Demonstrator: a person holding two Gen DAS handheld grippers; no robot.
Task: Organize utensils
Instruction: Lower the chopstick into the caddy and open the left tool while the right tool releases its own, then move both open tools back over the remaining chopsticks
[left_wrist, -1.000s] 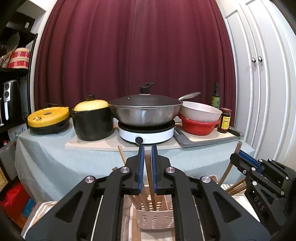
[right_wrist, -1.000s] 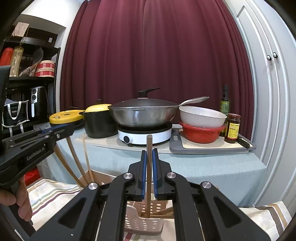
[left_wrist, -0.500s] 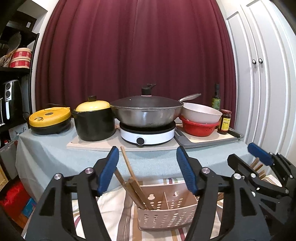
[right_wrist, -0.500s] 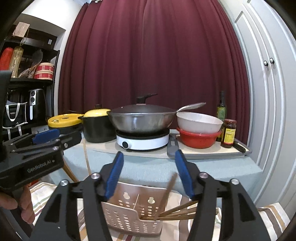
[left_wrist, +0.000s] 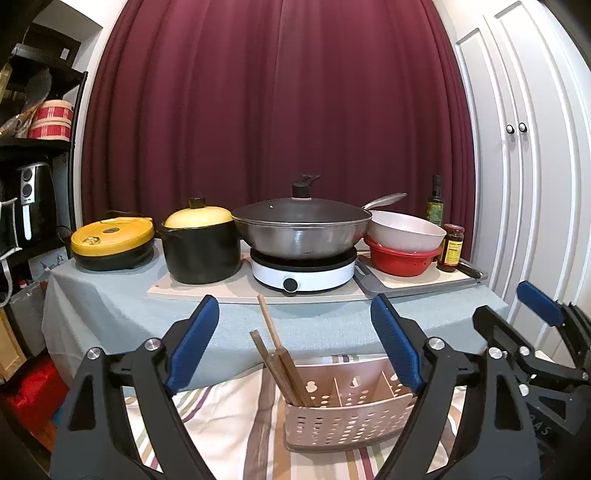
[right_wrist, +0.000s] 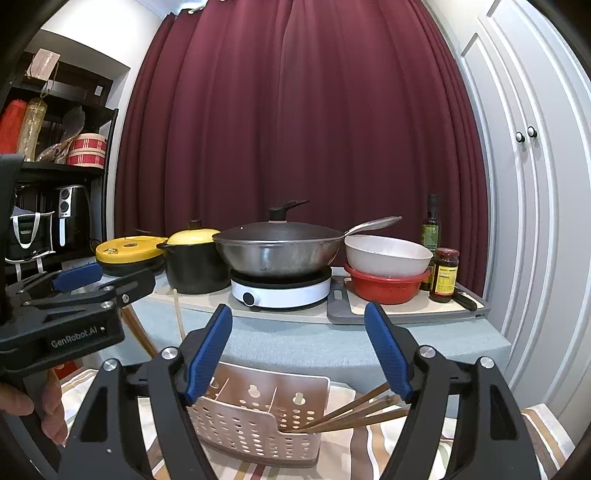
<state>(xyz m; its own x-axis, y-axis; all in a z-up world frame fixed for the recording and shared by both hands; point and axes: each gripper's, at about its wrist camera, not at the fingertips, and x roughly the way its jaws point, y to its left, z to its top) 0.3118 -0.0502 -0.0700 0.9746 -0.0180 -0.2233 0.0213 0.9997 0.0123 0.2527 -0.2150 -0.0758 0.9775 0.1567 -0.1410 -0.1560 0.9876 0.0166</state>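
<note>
A beige perforated utensil basket (left_wrist: 347, 413) with three compartments stands on a striped cloth. Several wooden chopsticks (left_wrist: 280, 358) lean in its left compartment. My left gripper (left_wrist: 295, 343) hovers just above and behind it, its jaws opening wide, nothing pressed between the blue pads. In the right wrist view the basket (right_wrist: 258, 417) holds more chopsticks (right_wrist: 354, 410) that lean out of its right compartment. My right gripper (right_wrist: 298, 349) is above them, its jaws opening, free of the sticks. Each gripper shows in the other's view: the right gripper (left_wrist: 517, 321) and the left gripper (right_wrist: 107, 284).
Behind the basket a table with a grey-blue cloth (left_wrist: 332, 325) carries a wok on a white induction hob (left_wrist: 303, 273), a black pot with a yellow lid (left_wrist: 201, 251), stacked bowls (left_wrist: 404, 243) and jars. A dark shelf (right_wrist: 55, 206) stands left, white cupboard doors (left_wrist: 517, 184) right. A hand (right_wrist: 48, 406) holds the left gripper.
Both grippers were shut on upright chopsticks over the basket; both have opened wide. The sticks dropped into the left and right compartments. Both grippers have risen and drawn back a little.
</note>
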